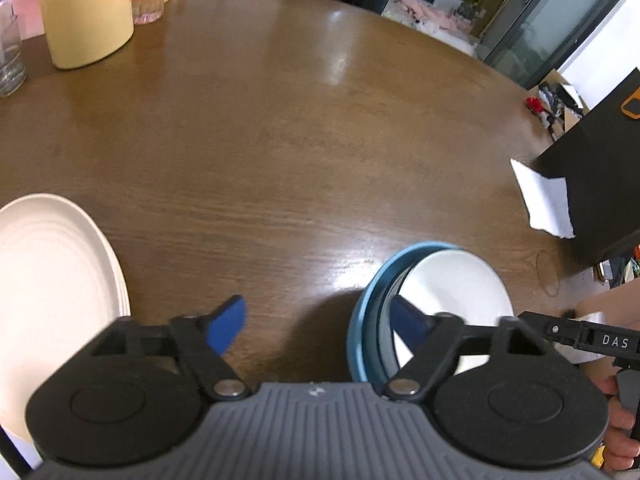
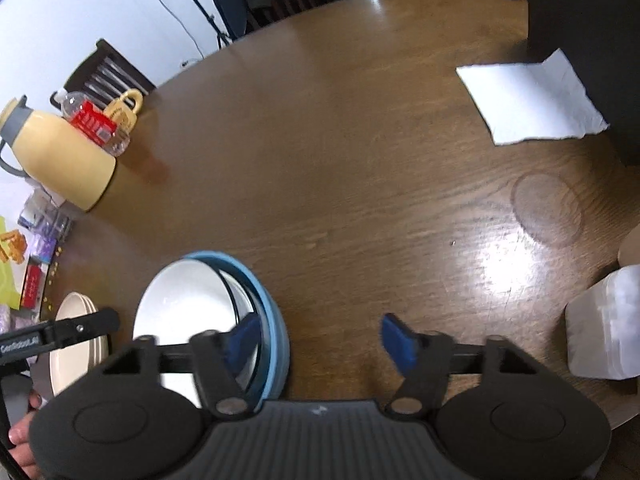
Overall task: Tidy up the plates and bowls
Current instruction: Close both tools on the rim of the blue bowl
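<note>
A round wooden surface (image 1: pixel 280 120) is carrying stacked cream plates (image 1: pixel 48 280) at left, a white bowl (image 1: pixel 452 288) nesting inside a blue bowl (image 1: pixel 362 320) nearby. Left tool (image 1: pixel 316 322) and right tool (image 2: pixel 316 340) are hovering, jaws parted, gripping nothing.

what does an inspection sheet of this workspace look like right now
surface: round brown wooden table, glossy, faint ring mark.
job's things: blue bowl with a white bowl nested inside; cream plates stacked beside it.
clutter: yellow jug, red-labelled bottle, yellow mug, white paper, black box, translucent container.
grippers: left hand-held gripper and right hand-held gripper both open, each straddling the blue bowl's rim, pads not pressing.
cables: one hanging along the wall.
surroundings: dark chairs, glass door, floor clutter.
</note>
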{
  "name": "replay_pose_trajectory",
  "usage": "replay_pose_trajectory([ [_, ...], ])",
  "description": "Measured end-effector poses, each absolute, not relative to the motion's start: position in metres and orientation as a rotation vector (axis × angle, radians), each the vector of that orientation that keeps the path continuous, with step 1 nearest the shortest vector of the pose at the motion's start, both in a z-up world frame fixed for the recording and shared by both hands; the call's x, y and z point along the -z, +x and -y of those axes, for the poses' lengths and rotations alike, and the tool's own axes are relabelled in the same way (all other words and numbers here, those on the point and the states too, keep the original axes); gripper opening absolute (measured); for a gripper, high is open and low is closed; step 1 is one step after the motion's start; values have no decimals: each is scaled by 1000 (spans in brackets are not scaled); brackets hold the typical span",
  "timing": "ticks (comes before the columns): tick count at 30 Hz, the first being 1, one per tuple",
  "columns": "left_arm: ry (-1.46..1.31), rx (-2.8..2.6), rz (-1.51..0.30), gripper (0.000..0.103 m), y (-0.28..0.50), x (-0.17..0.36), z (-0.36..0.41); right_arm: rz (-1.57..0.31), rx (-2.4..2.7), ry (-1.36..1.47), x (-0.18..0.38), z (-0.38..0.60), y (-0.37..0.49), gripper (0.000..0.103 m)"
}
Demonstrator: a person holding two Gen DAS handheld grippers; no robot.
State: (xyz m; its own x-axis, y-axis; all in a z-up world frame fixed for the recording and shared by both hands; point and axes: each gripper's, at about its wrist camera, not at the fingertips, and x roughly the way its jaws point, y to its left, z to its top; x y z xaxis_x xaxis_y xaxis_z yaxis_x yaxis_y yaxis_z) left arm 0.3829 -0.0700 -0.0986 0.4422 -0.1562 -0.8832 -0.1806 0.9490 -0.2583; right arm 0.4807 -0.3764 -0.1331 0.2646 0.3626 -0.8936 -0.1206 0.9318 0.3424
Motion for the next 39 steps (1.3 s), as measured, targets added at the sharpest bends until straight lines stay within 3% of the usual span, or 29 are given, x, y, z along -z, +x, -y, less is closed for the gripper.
replay_pose_trajectory([
  [4, -343, 1, -1140, 73, 382, 106, 71, -1278, -357, 206, 136, 369, 478, 54],
  [11, -347, 16, -1182, 59, 382, 117, 74, -1315, -384, 172, 144, 360, 483, 42],
  [20, -373, 42, -1219, 29, 387, 126, 76, -1347, -441, 211, 148, 352, 489, 16],
  [24, -386, 54, -1230, 23, 389, 128, 78, -1360, -439, 227, 151, 351, 491, 15],
  [37, -398, 56, -1273, 20, 397, 137, 83, -1412, -441, 223, 157, 347, 506, 15],
  [39, -402, 57, -1275, 17, 398, 138, 82, -1414, -458, 226, 157, 346, 507, 10],
])
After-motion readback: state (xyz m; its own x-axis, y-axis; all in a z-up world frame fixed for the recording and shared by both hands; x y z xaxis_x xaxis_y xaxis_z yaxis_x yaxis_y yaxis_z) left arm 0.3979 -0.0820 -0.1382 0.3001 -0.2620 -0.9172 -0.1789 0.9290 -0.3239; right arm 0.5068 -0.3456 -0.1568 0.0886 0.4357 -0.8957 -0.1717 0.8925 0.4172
